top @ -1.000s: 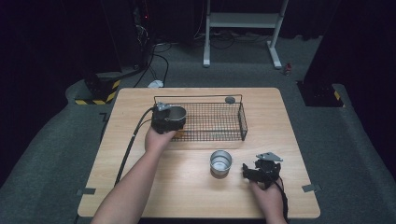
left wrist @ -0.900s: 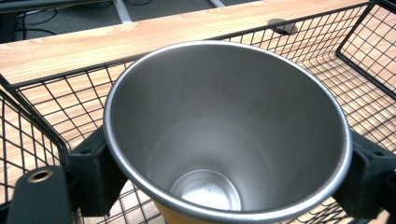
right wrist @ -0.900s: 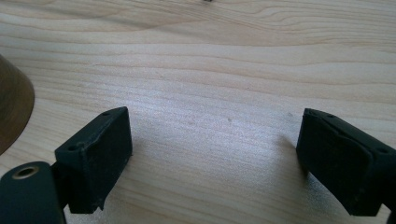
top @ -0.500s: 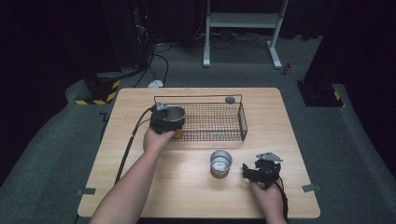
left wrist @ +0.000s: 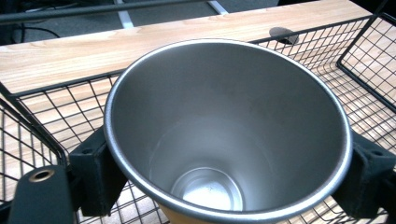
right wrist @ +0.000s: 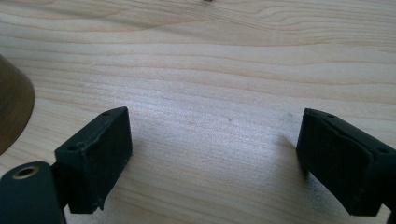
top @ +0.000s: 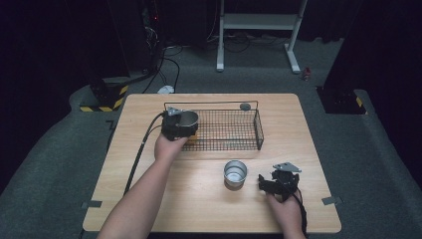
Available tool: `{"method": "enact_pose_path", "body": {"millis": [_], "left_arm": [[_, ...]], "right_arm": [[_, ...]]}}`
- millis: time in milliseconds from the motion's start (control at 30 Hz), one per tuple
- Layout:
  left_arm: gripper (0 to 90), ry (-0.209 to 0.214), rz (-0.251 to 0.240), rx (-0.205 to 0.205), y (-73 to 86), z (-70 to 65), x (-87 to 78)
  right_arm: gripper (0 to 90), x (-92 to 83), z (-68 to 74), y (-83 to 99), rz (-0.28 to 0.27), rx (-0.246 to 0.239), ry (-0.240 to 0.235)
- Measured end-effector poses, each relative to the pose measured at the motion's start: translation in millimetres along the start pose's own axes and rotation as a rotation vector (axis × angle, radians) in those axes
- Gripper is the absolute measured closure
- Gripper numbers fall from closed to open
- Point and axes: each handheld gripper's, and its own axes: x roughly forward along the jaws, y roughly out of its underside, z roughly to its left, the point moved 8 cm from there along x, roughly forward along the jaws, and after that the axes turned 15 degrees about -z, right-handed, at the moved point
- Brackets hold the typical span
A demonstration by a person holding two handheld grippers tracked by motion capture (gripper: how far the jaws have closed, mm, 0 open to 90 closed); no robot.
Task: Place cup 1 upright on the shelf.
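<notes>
My left gripper is shut on a steel cup and holds it over the left end of a black wire basket. In the left gripper view the cup sits upright and empty between both jaws, with basket mesh below and behind it. A second steel cup stands on the wooden table in front of the basket. My right gripper rests low on the table just right of that cup, open, jaws wide apart over bare wood with nothing between them. The cup's tan side shows at that view's left edge.
A small dark round disc lies on the table behind the basket's far rim, also seen as a disc beyond the mesh. A cable trails from the left gripper toward the table's front left. Dark stands and a white frame surround the table.
The left gripper with its cup has shifted only slightly at the basket's left end. The right gripper and the standing cup have not moved.
</notes>
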Motion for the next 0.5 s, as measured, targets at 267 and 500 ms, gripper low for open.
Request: {"method": "enact_pose_path", "body": {"millis": [267,500], "left_arm": [[14.0,0.005,0.003,0.013,2.9,-0.6,0.8],[13.9,0.005,0.0,0.032,4.0,-0.1,-0.4]], "right_arm": [[10.4,0.0,0.0,0.0,0.0,0.0,0.0],[10.4,0.0,0.0,0.0,0.0,-0.001,0.0]]}}
